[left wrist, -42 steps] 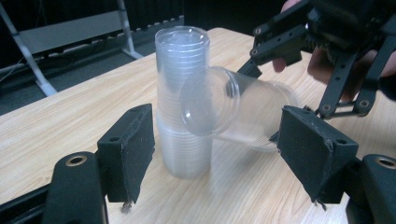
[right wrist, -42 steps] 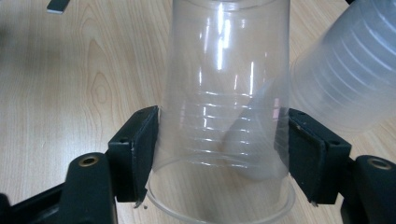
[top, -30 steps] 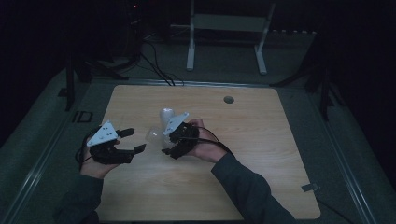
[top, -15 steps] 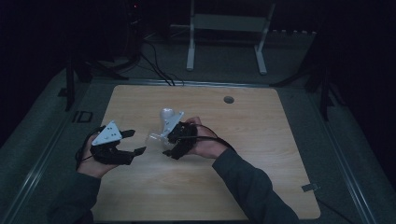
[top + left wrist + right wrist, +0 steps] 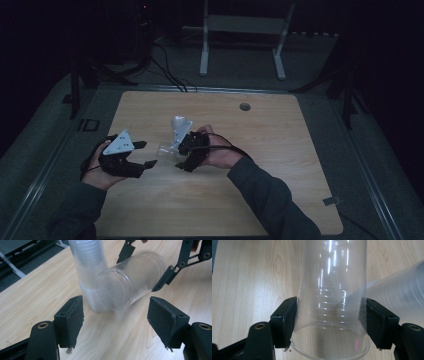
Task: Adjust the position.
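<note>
Right claw (image 5: 329, 322) pinches a clear plastic cup (image 5: 332, 302) held on its side above the worktop (image 5: 280, 150); left claw (image 5: 115, 322), spread and just closing slightly, faces the cup's base, empty; cup stack (image 5: 87, 270) lies beside the cup.

Black fingers (image 5: 70, 320), brass rivets, dark sleeves (image 5: 270, 200)

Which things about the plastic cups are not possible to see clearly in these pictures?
- Stack of cups: its top is cut off by the upper edge in the left gripper view, so no count.
- Held cup: its base is cut off in the right gripper view.
- High view: the cups are small and dim.
</note>
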`<control>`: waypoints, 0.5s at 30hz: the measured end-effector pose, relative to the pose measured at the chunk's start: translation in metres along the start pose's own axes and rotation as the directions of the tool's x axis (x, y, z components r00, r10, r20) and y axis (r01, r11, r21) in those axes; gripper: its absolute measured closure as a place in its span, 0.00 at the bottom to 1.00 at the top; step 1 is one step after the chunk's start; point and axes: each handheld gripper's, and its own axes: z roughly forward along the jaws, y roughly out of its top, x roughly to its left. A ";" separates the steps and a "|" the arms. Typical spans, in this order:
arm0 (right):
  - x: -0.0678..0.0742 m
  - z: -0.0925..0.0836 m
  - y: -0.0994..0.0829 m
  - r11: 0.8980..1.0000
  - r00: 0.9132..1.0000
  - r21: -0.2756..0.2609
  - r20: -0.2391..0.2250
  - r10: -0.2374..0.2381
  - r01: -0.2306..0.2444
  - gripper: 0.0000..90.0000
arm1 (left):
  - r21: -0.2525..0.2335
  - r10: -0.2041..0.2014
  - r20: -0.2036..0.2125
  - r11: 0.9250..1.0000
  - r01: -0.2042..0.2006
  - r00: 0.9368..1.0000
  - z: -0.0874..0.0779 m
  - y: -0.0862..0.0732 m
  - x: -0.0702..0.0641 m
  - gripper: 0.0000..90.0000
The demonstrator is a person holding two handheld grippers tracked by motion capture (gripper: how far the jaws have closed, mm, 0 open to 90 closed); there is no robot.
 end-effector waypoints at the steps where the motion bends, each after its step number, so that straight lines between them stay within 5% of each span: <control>1: 0.000 0.000 0.000 1.000 1.000 0.003 0.000 -0.003 0.003 0.35 | 0.020 0.011 0.002 1.000 -0.011 1.000 0.001 0.000 -0.001 0.33; 15: 0.006 0.007 0.004 0.997 0.998 0.054 -0.004 -0.061 0.061 0.35 | 0.150 0.087 0.031 0.984 -0.091 0.996 0.012 0.003 -0.008 0.34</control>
